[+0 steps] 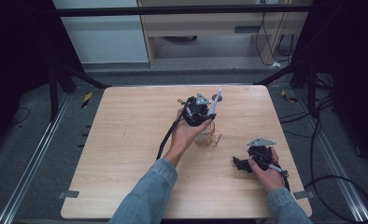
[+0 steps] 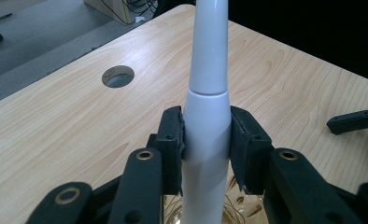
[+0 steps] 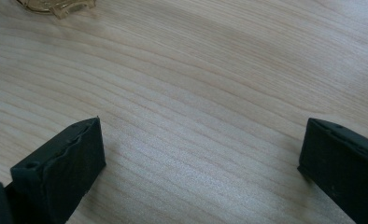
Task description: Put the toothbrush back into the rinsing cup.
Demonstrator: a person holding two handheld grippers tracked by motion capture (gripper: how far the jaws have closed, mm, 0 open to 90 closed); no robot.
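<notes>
A slim white tapered tool (image 2: 209, 70) stands nearly upright, and my left gripper (image 2: 206, 140) is shut on its thicker part, both pads pressed to its sides. In the high view the left gripper (image 1: 210, 112) holds the white tool (image 1: 215, 100) over the middle of the table, just above a clear amber-tinted glass (image 1: 209, 137). The glass (image 2: 240, 210) sits right under the jaws; the tool's lower end is hidden. My right gripper (image 3: 201, 158) is open, with bare wood between its jaws. The right gripper (image 1: 240, 163) rests low at the front right.
The wooden table (image 1: 126, 154) has a round cable hole (image 2: 118, 76) near its far edge, beyond the tool. Part of the glass (image 3: 56, 5) lies ahead of the right gripper. Black frame posts and cables surround the table; a cabinet stands behind it.
</notes>
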